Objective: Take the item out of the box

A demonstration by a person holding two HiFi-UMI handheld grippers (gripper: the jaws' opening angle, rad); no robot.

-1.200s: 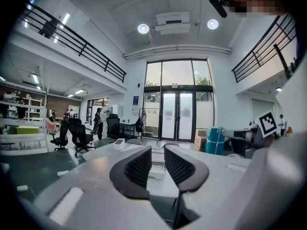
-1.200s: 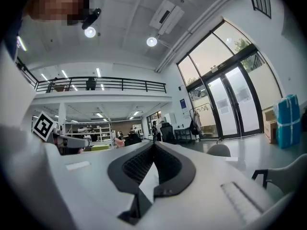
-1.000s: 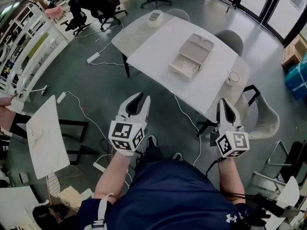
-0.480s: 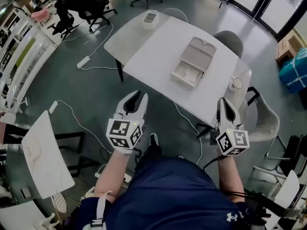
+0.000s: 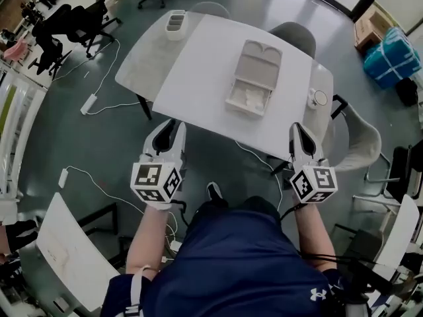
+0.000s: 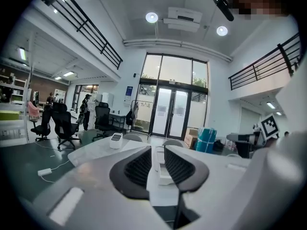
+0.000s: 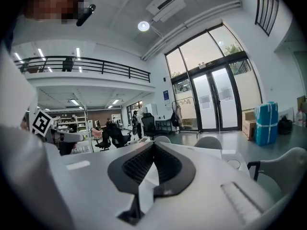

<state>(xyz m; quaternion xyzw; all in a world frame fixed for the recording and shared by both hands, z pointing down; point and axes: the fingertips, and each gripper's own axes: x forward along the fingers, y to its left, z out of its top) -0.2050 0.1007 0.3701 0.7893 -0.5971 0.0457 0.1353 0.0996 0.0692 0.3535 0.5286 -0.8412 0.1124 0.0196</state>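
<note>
A flat, pale box lies open on the white surface, near the middle. Its lid is folded back on the far side. The near half holds some small white things, too small to make out. This is where the task's item sits, inside the box. A small white container stands at the far left corner of the surface. What is in it cannot be seen. A small round thing sits at the right side.

Each gripper has a cube with black and white square patterns. The person's dark clothes show a small white logo, with no words to read.

The left gripper is held in the air in front of the surface, well apart from the box. Its fingers stand a little apart and hold nothing; the box shows far off through the gap. The right gripper is also held in the air before the surface. Its fingers are closed tip to tip with nothing between them.
</note>
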